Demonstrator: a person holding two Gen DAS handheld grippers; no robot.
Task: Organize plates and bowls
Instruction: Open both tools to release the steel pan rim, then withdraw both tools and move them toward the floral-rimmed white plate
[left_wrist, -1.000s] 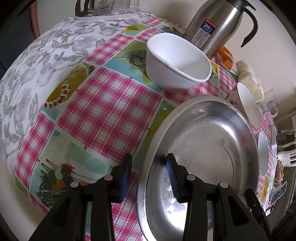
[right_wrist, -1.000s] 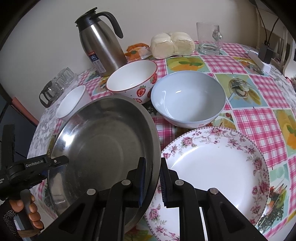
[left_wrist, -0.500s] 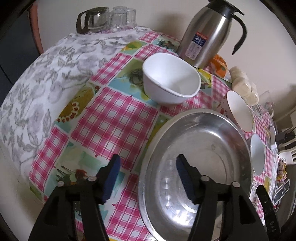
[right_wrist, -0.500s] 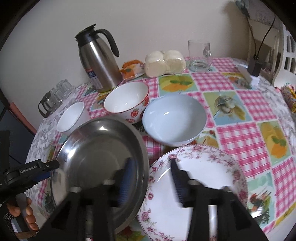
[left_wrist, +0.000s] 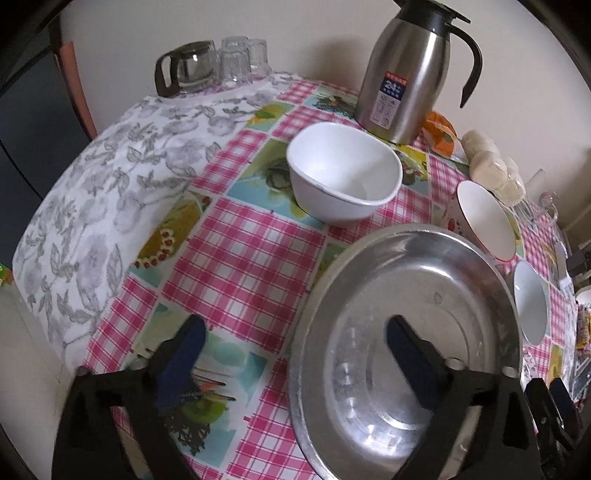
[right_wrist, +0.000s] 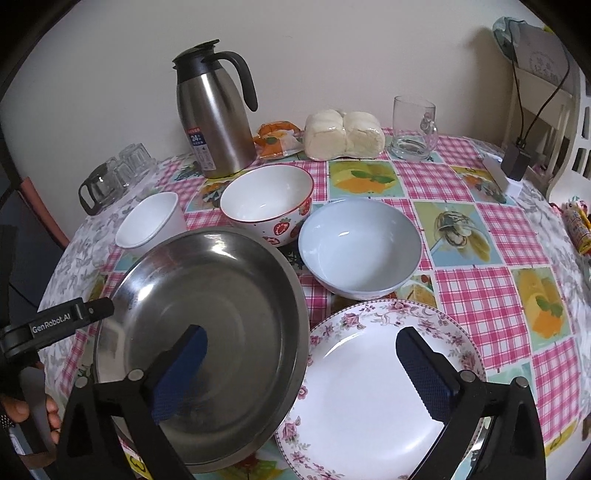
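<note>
You are looking at a shiny metal pan (right_wrist: 207, 332) with a faintly scuffed, brushed inside. The plate (right_wrist: 369, 387) and bowls (right_wrist: 360, 247) are showing glossy glazed ceramic. The flask (right_wrist: 214, 122) is gleaming as brushed steel with a black plastic handle. The tablecloth (right_wrist: 480, 291) is looking smooth and slightly glossy. The pads (right_wrist: 424, 373) are showing textured blue rubber.

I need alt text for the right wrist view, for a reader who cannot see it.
The open right hand-held gripper hangs over a steel plate and a floral plate on a checked tablecloth. Behind stand a blue bowl, a strawberry bowl and a steel jug.
</note>
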